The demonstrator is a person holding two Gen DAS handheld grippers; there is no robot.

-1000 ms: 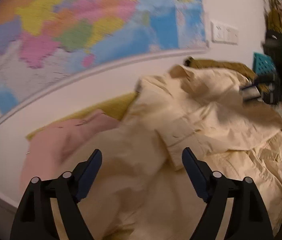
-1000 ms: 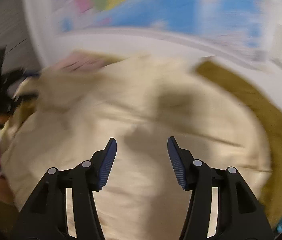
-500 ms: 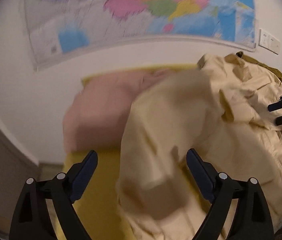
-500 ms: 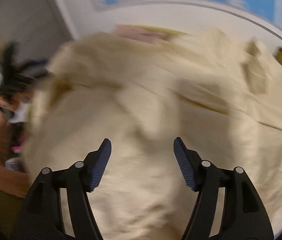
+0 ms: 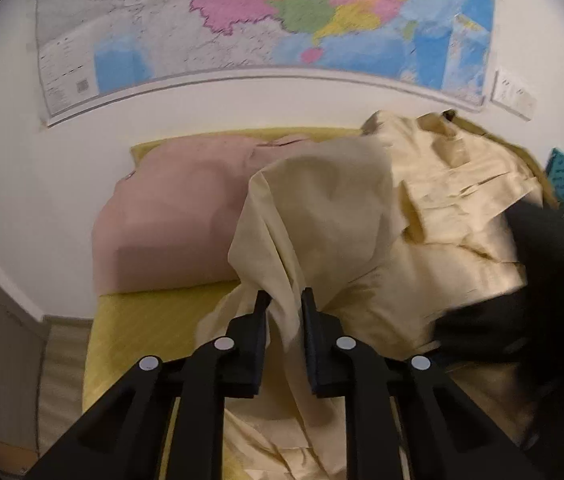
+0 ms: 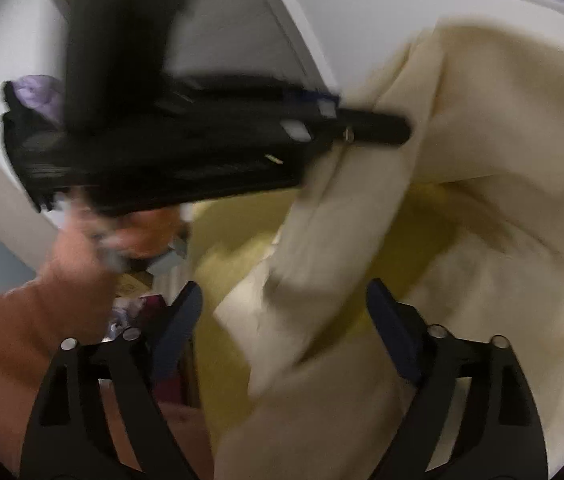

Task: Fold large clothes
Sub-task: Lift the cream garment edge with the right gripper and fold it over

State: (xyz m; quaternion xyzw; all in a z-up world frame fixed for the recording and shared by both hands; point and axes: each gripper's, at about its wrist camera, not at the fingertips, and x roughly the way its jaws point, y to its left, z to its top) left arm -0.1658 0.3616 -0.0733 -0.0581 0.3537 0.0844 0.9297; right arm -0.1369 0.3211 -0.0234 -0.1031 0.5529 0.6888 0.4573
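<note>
Two grippers are at work, and I start with the one on the left. My left gripper [image 5: 285,300] has just been closing, and now it pinches a fold of the cream shirt [image 5: 322,216] between its pads. It only holds a thin bunch of cloth near the edge. I think that bunch could slip out if I pull hard, because the rest of the shirt is big and heavy. I also think the pull could drag the pink cloth [image 5: 170,216] beside it, since the shirt lies partly on top of it.

My right gripper [image 6: 284,312] has just been opening, and its jaws stand wide apart. A hanging strip of the shirt lies between them, but the pads do not press on it. That view is very blurry, so I could bite in the wrong spot, or bump the left gripper close above.

The shirt is cream, soft and crumpled. It lies in a heap on the yellow cover [image 5: 146,320], under the wall map [image 5: 266,20], with one part lifted up like a small tent. No neat fold shows yet.
</note>
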